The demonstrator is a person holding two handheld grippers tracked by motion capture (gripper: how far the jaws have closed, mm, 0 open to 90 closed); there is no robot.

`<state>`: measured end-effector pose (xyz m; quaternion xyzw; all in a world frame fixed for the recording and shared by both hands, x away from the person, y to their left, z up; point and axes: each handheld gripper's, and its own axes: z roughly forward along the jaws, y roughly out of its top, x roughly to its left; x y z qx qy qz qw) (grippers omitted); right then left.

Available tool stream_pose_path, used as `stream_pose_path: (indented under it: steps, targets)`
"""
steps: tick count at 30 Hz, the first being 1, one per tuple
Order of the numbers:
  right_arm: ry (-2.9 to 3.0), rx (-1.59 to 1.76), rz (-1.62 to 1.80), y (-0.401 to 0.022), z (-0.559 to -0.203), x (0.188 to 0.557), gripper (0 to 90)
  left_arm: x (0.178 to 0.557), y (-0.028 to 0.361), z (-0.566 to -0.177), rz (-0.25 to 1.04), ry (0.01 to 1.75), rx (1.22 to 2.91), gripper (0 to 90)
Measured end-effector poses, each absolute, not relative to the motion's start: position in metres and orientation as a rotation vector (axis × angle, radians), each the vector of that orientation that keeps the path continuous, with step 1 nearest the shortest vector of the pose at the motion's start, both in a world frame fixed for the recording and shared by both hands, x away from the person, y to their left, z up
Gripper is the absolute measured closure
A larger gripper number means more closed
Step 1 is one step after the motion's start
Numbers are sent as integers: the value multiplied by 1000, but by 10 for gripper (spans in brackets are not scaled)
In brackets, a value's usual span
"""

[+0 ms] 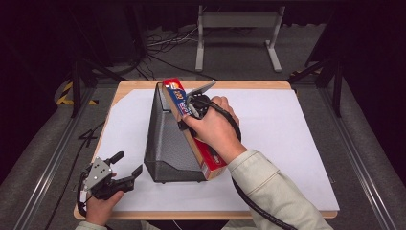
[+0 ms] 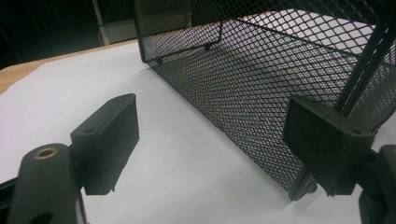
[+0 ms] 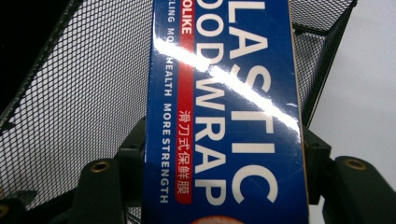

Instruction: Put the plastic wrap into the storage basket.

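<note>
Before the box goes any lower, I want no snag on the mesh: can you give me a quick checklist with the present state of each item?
1. Right gripper clamped on the plastic wrap box: ok, a jaw stands at each side of it in the right gripper view.
2. Box over the mesh basket: ok, it slants along the basket's right side.
3. Lower end of the box clear of the basket rim: cannot tell.
4. Left gripper out of the way: ok, open, near the basket's front left corner, apart from it.
5. Basket standing flat on the white sheet: ok.
</note>
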<state>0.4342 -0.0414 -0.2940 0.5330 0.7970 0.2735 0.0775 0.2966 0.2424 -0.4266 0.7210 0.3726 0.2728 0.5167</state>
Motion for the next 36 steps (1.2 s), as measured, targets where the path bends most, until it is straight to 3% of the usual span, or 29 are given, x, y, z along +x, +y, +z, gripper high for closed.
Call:
stream_pose_path:
  steps: [36]
  targets:
    - [2472,1610,558,-18,-335,448,386,297,243,-427,649,898,1731,193]
